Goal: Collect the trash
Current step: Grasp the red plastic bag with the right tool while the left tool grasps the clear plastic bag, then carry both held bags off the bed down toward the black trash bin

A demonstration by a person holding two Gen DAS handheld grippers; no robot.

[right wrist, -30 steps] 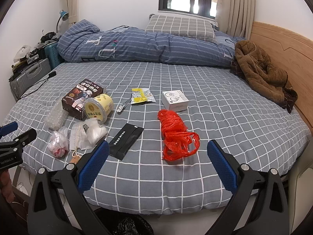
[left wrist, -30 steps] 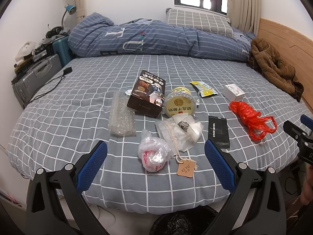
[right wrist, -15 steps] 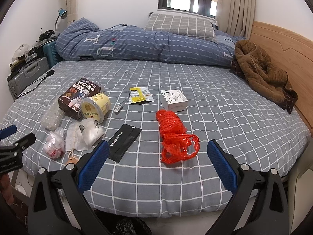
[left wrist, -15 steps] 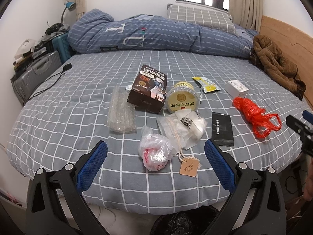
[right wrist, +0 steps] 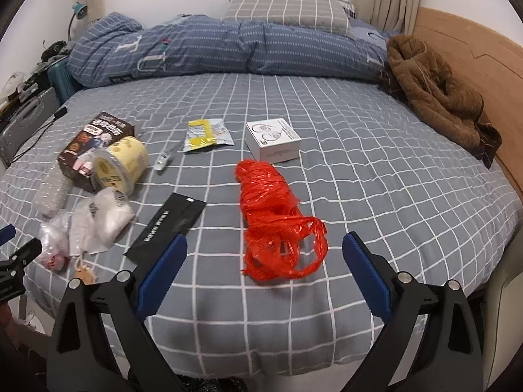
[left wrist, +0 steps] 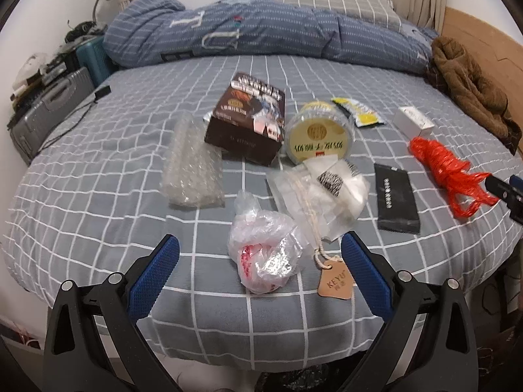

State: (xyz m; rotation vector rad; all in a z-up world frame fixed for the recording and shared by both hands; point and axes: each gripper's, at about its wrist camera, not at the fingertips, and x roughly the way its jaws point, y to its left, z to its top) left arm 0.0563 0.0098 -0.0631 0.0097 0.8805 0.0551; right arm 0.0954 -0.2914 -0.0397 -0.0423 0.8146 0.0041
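Note:
Trash lies scattered on a grey checked bed [left wrist: 98, 196]. My left gripper [left wrist: 260, 261] is open just short of a crumpled clear bag [left wrist: 264, 258] with red print, which sits between its blue pads. Behind it lie a clear packet with a tag [left wrist: 323, 189], bubble wrap [left wrist: 193, 170], a dark box [left wrist: 248, 121], a yellow tub [left wrist: 318, 138] and a black pouch [left wrist: 395, 199]. My right gripper [right wrist: 263, 261] is open in front of a red plastic bag [right wrist: 274, 222]. A white box [right wrist: 273, 140] and a yellow wrapper [right wrist: 206, 134] lie beyond it.
A blue duvet [right wrist: 228, 49] and pillow [right wrist: 287, 9] fill the far end of the bed. A brown coat [right wrist: 438, 91] lies by the wooden headboard [right wrist: 474, 55]. Suitcases [left wrist: 49, 111] stand at the left. A black bin bag [left wrist: 294, 379] shows below the bed edge.
Both grippers have moved forward and lower toward the bed; the clear bag and the red bag now look larger and nearer. Nothing on the bed has moved.

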